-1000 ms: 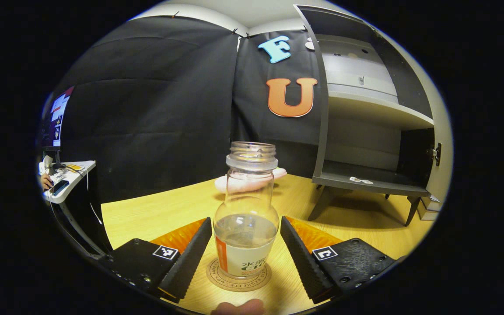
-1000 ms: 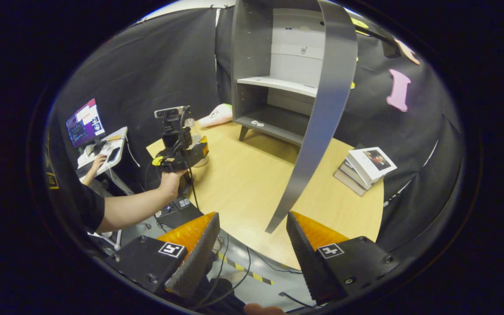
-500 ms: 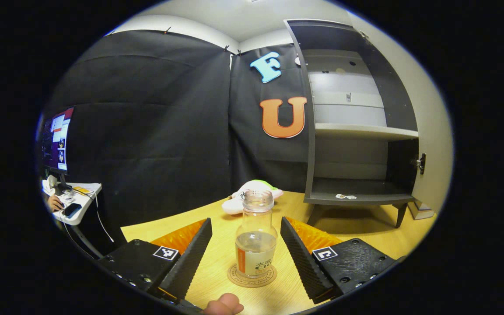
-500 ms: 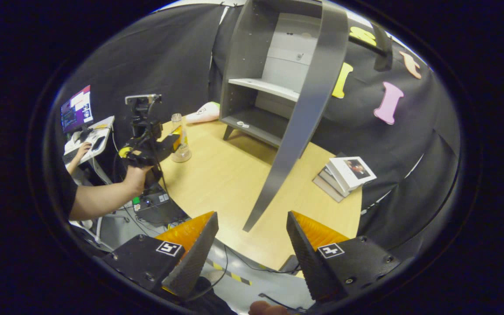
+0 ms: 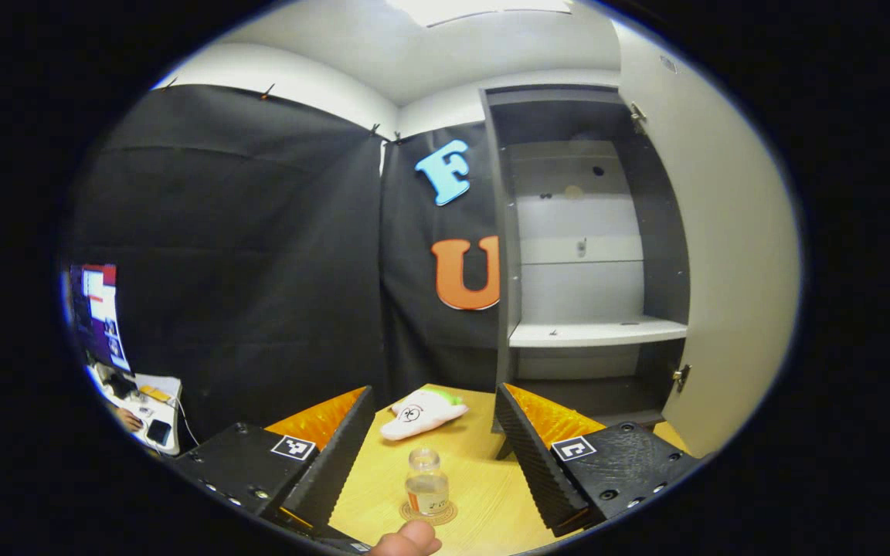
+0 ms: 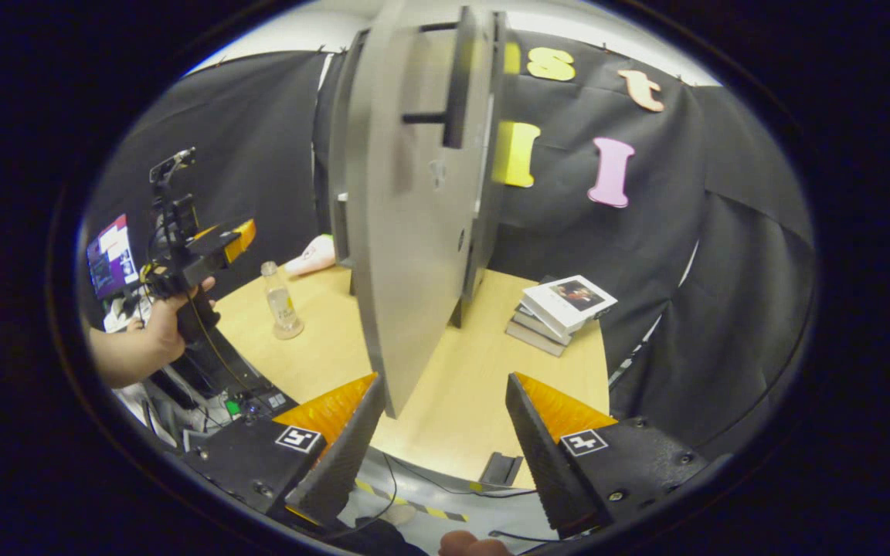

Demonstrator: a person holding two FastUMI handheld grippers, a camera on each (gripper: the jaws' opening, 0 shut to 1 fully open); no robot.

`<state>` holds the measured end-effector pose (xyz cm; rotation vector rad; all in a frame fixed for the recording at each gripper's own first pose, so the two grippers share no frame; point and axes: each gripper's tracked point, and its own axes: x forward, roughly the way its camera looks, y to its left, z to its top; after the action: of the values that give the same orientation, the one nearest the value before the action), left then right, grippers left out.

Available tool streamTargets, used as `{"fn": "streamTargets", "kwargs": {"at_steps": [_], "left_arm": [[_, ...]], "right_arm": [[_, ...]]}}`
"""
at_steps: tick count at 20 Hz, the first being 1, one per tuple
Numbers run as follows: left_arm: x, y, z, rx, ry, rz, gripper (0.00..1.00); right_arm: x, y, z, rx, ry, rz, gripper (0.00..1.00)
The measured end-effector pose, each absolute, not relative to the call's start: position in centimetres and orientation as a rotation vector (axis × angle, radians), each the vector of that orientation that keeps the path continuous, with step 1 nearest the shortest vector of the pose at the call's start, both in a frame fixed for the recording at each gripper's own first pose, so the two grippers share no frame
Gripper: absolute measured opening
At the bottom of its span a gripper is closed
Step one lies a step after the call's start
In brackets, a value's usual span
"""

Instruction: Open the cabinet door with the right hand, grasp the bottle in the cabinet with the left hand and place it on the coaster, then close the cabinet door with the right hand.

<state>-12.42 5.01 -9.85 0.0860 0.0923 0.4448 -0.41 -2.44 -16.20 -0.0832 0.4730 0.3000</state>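
— Two claws, what's changed?
— My left claw (image 5: 435, 448), fingers apart, has pulled up and back from the bottle (image 5: 427, 483), which stands on the coaster (image 5: 429, 511) near the tabletop's (image 5: 484, 494) edge closest to me.
— And your right?
— My right claw (image 6: 441, 440) gapes empty; the cabinet door (image 6: 414, 232) has swung much nearer shut against the cabinet (image 5: 584, 255).

Booth is enclosed by black cloth walls (image 5: 244, 232). A white ceiling (image 5: 445, 54) with a bright light panel (image 5: 476, 8) is seen above. A round light-wood desk (image 6: 460, 401) is set in the middle. A side table (image 5: 147, 405) with a lit monitor (image 5: 101, 313) is placed at far left. Grey floor (image 6: 445, 483) with striped tape (image 6: 414, 506) and cables is seen below the desk edge.
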Motion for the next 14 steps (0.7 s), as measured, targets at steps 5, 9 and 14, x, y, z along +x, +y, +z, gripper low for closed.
{"fn": "streamTargets", "kwargs": {"at_steps": [5,9,14], "left_arm": [[-11.1,-2.6,-6.8,0.066,0.164,0.211,0.95],[-11.0,-6.9,-6.8,0.080,0.212,0.023,0.96],[-9.4,-6.4,-6.4,0.093,0.152,-0.169,0.96]], "right_arm": [[4.6,-4.9,-13.0,0.033,0.338,0.151,0.98],[7.7,-3.3,-9.2,0.088,0.229,0.028,0.97],[7.8,-1.5,-8.5,0.066,0.189,-0.104,0.90]]}}
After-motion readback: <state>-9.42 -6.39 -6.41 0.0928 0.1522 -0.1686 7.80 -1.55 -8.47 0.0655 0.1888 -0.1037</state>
